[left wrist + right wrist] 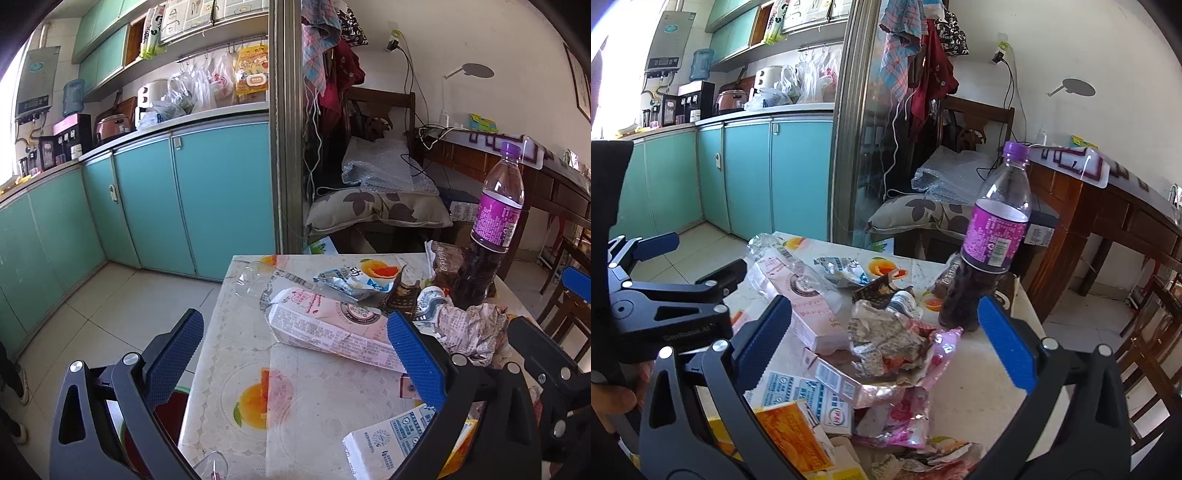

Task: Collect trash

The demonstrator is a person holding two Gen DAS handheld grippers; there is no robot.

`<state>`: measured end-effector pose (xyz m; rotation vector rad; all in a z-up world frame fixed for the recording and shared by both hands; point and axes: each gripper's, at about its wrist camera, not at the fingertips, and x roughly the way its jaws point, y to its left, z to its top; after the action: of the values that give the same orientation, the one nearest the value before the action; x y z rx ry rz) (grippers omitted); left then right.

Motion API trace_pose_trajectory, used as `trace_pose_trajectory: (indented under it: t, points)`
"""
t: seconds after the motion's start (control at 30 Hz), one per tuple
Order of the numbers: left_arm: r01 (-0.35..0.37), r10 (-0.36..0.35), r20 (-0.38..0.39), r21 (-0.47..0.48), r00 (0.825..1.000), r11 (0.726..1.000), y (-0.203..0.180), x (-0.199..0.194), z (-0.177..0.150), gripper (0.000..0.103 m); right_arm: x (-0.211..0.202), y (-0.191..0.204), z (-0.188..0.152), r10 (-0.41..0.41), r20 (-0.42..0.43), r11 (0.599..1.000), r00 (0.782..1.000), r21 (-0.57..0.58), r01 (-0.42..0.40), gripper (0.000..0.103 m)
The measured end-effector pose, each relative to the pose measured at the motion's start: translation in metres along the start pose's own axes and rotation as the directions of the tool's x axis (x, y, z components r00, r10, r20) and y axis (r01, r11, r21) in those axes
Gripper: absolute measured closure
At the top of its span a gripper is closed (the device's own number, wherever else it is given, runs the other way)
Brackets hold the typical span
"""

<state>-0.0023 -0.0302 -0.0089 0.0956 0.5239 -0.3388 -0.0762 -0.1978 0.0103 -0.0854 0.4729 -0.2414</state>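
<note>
Trash was heaped on the table: a pink carton at twelve o'clock of the left gripper, crumpled wrappers before the right gripper; both were held wide and empty, presumably for approach

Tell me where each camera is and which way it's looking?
Left wrist: sits on the left gripper, looking along its open blue fingers at the pink carton on the table; the right gripper shows at the right edge.
Right wrist: sits on the right gripper, above the crumpled wrappers; the left gripper and a hand show at left.
Both face the teal kitchen cabinets and share the purple-capped bottle.
</note>
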Motion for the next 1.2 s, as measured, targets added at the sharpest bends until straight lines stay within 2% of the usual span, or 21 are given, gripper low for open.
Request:
trace_pose_trajectory:
  t: [0.1, 0.2, 0.27, 0.37, 0.47, 0.57, 0.67, 0.73, 0.8, 0.87, 0.9, 0.93, 1.0, 1.1, 1.13, 1.2]
  points:
    - [0.056, -0.057, -0.021, -0.022, 0.998, 0.998, 0.004, -0.001, 0.0, 0.007, -0.004, -0.019, -0.002, -0.022, -0.047, 1.0, 0.999, 0.018, 0.023, 0.003]
    - [0.05, -0.05, -0.007, -0.019, 0.999, 0.999, 0.005, -0.006, 0.0, 0.007, -0.005, -0.034, -0.006, -0.026, -0.132, 1.0, 0.991, -0.013, 0.025, 0.003]
    - [0.041, -0.041, -0.011, -0.014, 0.999, 0.999, 0.005, -0.007, 0.001, 0.007, -0.001, -0.041, -0.009, -0.007, -0.208, 0.999, 0.978, -0.037, -0.001, 0.003]
    - [0.077, -0.078, -0.039, -0.009, 0.996, 0.997, 0.005, -0.003, 0.002, 0.007, 0.012, -0.053, -0.013, 0.028, -0.306, 0.999, 0.952, -0.024, -0.037, 0.003]
    - [0.121, -0.119, -0.075, 0.014, 0.99, 0.993, 0.005, 0.002, 0.0, 0.007, 0.029, -0.062, -0.007, 0.045, -0.362, 0.999, 0.931, 0.001, -0.048, 0.003]
    - [0.107, -0.102, -0.101, 0.049, 0.99, 0.993, 0.002, 0.008, -0.001, 0.007, 0.045, -0.058, 0.01, 0.155, -0.401, 0.988, 0.903, 0.052, -0.146, 0.003]
    - [0.088, -0.08, -0.119, 0.063, 0.99, 0.994, 0.005, 0.013, -0.001, 0.007, 0.065, -0.044, 0.021, 0.199, -0.456, 0.979, 0.868, 0.052, -0.197, 0.003]
    - [0.088, -0.081, -0.129, 0.047, 0.988, 0.995, 0.01, 0.015, -0.001, 0.007, 0.078, -0.035, 0.023, 0.23, -0.491, 0.971, 0.84, 0.063, -0.229, 0.004]
    - [0.096, -0.092, -0.142, 0.021, 0.986, 0.995, 0.018, 0.018, 0.0, 0.007, 0.09, -0.029, 0.021, 0.236, -0.519, 0.97, 0.821, 0.068, -0.235, 0.005]
    - [0.099, -0.099, -0.152, -0.006, 0.983, 0.995, 0.026, 0.02, 0.0, 0.007, 0.098, -0.026, 0.018, 0.236, -0.539, 0.969, 0.808, 0.074, -0.234, 0.011]
    - [0.102, -0.103, -0.157, -0.02, 0.982, 0.995, 0.029, 0.022, 0.0, 0.007, 0.101, -0.025, 0.015, 0.243, -0.546, 0.968, 0.802, 0.08, -0.239, 0.023]
    - [0.108, -0.112, -0.161, -0.036, 0.981, 0.994, 0.033, 0.023, 0.0, 0.007, 0.103, -0.025, 0.011, 0.252, -0.549, 0.966, 0.797, 0.089, -0.244, 0.039]
    - [0.125, -0.136, -0.169, -0.078, 0.976, 0.989, 0.039, 0.026, -0.001, 0.007, 0.106, -0.028, 0.006, 0.263, -0.55, 0.964, 0.792, 0.111, -0.243, 0.041]
    - [0.161, -0.186, -0.191, -0.139, 0.964, 0.977, 0.043, 0.033, -0.004, 0.007, 0.099, -0.032, 0.003, 0.283, -0.51, 0.959, 0.812, 0.124, -0.256, 0.045]
    - [0.173, -0.203, -0.2, -0.156, 0.959, 0.972, 0.042, 0.036, -0.006, 0.007, 0.093, -0.034, 0.002, 0.288, -0.49, 0.957, 0.823, 0.121, -0.263, 0.066]
    - [0.191, -0.231, -0.227, -0.184, 0.946, 0.964, 0.039, 0.044, -0.011, 0.007, 0.08, -0.039, 0.003, 0.287, -0.44, 0.958, 0.851, 0.111, -0.266, 0.069]
